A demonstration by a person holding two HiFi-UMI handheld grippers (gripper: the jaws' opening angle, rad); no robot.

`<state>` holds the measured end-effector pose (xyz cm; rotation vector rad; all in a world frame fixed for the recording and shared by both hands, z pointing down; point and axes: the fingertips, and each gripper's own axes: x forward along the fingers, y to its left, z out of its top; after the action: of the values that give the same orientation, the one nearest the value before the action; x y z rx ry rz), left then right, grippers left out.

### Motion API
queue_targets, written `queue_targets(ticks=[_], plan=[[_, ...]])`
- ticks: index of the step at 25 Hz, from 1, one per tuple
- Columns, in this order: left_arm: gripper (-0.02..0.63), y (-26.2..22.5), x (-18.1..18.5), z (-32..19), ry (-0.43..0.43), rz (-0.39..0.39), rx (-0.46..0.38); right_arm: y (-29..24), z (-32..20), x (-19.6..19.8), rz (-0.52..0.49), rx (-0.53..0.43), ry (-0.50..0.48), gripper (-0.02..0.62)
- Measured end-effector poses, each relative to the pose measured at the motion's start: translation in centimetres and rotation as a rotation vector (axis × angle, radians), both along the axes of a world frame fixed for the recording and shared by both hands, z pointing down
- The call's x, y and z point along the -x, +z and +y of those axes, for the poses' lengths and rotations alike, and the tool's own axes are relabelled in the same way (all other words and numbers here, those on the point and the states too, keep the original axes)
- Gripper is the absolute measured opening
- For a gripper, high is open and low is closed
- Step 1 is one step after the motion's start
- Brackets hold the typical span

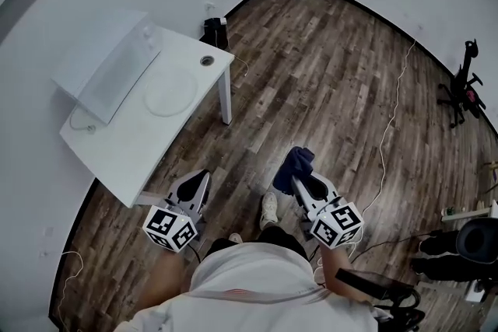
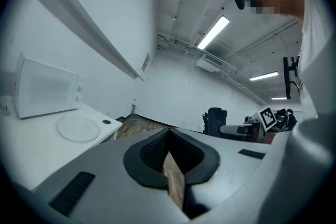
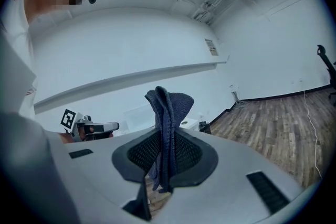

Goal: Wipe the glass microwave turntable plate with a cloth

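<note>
Scene: A person [image 1: 257,276] stands on a wood-plank floor [image 1: 327,66] beside a white table [image 1: 128,155], holding a gripper in each hand.
Left gripper [image 1: 199,179]: Its jaws are pressed together with nothing between them; only a thin sliver of floor shows through the slit. It hangs just off the table's near corner.
Right gripper [image 1: 302,181]: Its jaws pinch a dark blue cloth [image 1: 299,165], which stands up in folds above the pads and hangs below them.
Plate: The clear round glass plate [image 1: 170,92] lies flat on the table, beside the white microwave [image 1: 109,72] and well apart from both grippers and the cloth.
Markings: Each gripper carries a cube of black-and-white square markers, the left cube [image 1: 170,228] and the right cube [image 1: 336,223]. A small wall placard [image 3: 211,47] is too small to read.
Surroundings: A black office chair [image 1: 463,85] stands at the far right, and a pale cable [image 1: 389,136] trails across the floor.
</note>
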<state>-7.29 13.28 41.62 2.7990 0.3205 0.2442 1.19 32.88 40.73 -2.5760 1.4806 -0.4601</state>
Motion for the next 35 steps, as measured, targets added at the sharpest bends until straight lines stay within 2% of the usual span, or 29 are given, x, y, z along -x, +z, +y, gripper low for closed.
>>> queue_targets(ticks=[10,15,18,24,29,35], plan=[[0.010,-0.8,-9.3,-2.4,-0.163,0.015,-0.034,0.1,-3.7,-12.2,-0.007,-0.027,-0.155,0.063],[0.011,-1.4,-12.3,-2.3,-0.281,0.009,-0.049,-0.5,-5.1,-17.5,-0.003,-0.035,-0.271,0.063],[0.009,-1.5,-13.5,-3.1,-0.337,0.003,-0.065,-0.5,-6.6,-20.4,0.001,-0.045,-0.306,0.063],[0.009,-1.1,-14.2,-5.2,-0.436,-0.022,-0.059,1.3,-9.0,-21.6,-0.062,-0.050,-0.390,0.063],[0.009,0.2,-15.0,-7.8,-0.465,-0.038,-0.043,1.8,-12.6,-22.6,-0.069,-0.046,-0.434,0.063],[0.010,0.1,-17.3,-12.0,-0.504,-0.003,-0.023,1.6,-16.7,-24.7,-0.054,-0.018,-0.476,0.063]])
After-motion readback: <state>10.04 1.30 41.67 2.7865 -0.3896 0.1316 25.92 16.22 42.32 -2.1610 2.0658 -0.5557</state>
